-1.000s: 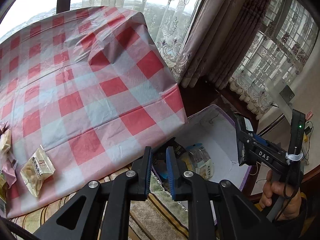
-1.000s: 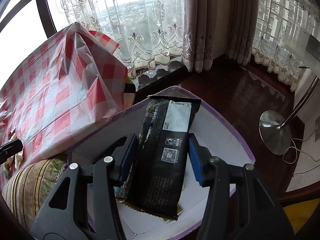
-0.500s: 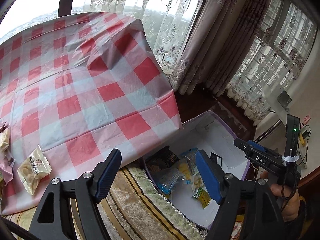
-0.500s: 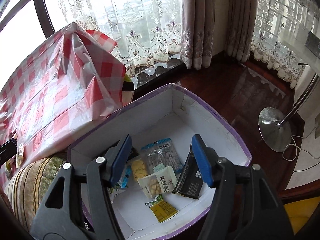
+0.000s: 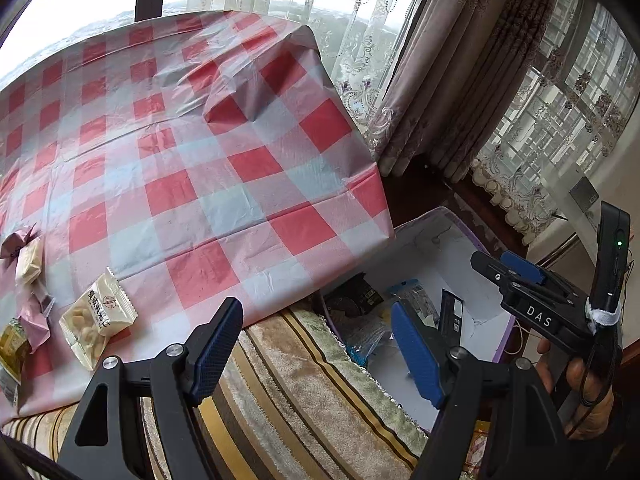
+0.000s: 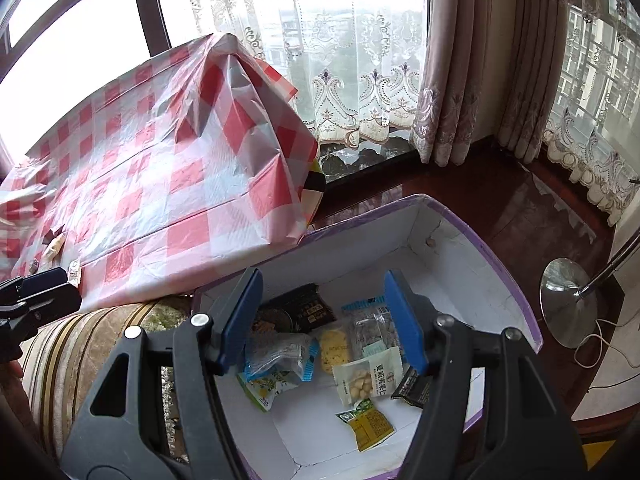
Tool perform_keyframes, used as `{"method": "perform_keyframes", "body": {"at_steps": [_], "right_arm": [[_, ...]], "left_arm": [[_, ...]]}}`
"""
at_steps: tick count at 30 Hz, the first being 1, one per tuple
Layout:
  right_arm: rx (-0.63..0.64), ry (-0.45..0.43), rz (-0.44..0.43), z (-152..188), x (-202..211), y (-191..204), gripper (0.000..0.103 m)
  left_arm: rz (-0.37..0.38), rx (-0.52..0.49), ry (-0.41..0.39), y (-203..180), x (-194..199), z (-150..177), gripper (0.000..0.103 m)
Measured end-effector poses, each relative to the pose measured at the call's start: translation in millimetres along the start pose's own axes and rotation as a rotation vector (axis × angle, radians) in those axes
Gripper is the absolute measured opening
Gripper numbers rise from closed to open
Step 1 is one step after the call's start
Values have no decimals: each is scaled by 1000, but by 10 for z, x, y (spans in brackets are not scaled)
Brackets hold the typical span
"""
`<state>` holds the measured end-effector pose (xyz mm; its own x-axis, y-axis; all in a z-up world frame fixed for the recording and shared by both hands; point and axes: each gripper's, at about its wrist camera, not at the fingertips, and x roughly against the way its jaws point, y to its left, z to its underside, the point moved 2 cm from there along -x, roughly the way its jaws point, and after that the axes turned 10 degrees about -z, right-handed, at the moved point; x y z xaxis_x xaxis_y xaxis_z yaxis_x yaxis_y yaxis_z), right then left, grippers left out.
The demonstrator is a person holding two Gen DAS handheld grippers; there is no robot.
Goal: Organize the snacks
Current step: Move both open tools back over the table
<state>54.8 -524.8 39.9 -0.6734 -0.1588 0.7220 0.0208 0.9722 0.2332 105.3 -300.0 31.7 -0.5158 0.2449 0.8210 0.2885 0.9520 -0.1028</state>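
Observation:
My right gripper (image 6: pixel 322 284) hangs open and empty over the white, purple-rimmed box (image 6: pixel 500 272). Several snack packets lie in the box, among them a white nut packet (image 6: pixel 368 376), a yellow-green one (image 6: pixel 366 424) and a long black packet (image 6: pixel 412 386) leaning at the right. My left gripper (image 5: pixel 316 316) is open with nothing between its fingers, above the striped cushion (image 5: pixel 304 392) between table and box (image 5: pixel 452 232). On the checked tablecloth (image 5: pixel 192 152) at the left lie a white packet (image 5: pixel 98 316), a pink-wrapped sweet (image 5: pixel 24 248) and a greenish packet (image 5: pixel 12 348).
A person's hand (image 5: pixel 588 396) holds the right gripper at the lower right. Lace curtains (image 6: pixel 360 60) and a window sill run behind the box. A floor lamp's metal base (image 6: pixel 568 308) and its cable stand on the dark wood floor to the right.
The right gripper let go of the long black packet, which now lies in the box, and drew up and back. The left gripper's jaws went from shut to wide open.

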Motion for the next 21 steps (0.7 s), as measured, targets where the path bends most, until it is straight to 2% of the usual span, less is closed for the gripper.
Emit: {"method": "perform_keyframes", "body": {"at_steps": [6, 15, 21], "right_arm": [[46, 26, -83, -3, -90, 390, 66], [147, 64, -177, 26, -204, 1019, 66], [206, 95, -216, 60, -276, 1334, 66]], "left_arm": [[-36, 65, -14, 302, 97, 62, 75], [-92, 210, -68, 1011, 399, 239, 73], [-140, 305, -68, 1497, 536, 419, 73]]}}
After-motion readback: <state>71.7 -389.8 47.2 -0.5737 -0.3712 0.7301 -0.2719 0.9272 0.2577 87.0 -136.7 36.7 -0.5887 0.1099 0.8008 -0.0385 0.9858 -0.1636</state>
